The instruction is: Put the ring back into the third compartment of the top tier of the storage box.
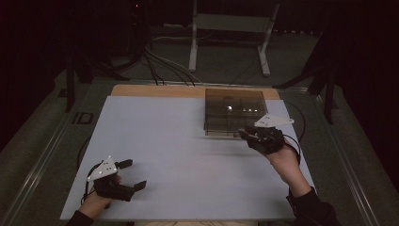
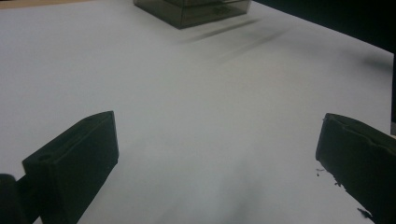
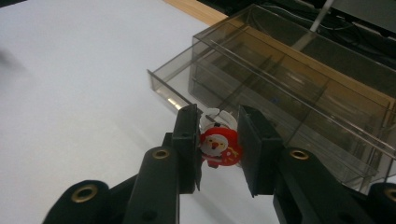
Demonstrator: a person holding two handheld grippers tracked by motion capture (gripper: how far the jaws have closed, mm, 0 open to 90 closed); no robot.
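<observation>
Broadly, the white counter (image 1: 179,146) lay bare across the middle and left of the high view, with a strip of wood showing along its far edge and dark floor and cables beyond. A smoky clear drawer box (image 1: 235,112) sat at the upper right of the counter, its long side running along the far edge; in the right gripper view its drawer (image 3: 187,93) stood pulled out toward the camera. The right gripper (image 1: 256,135), held by a hand (image 1: 284,157) entering from the lower right, pointed toward the box's near edge. Its fingers (image 3: 187,140) were nearly closed on a small red Santa figure (image 3: 218,147), held upright just before the open drawer, though the right finger seemed a little apart from it. The left gripper (image 1: 134,175) rested at the lower left of the high view, pointing right, its fingers (image 2: 79,163) spread wide with nothing between them.
</observation>
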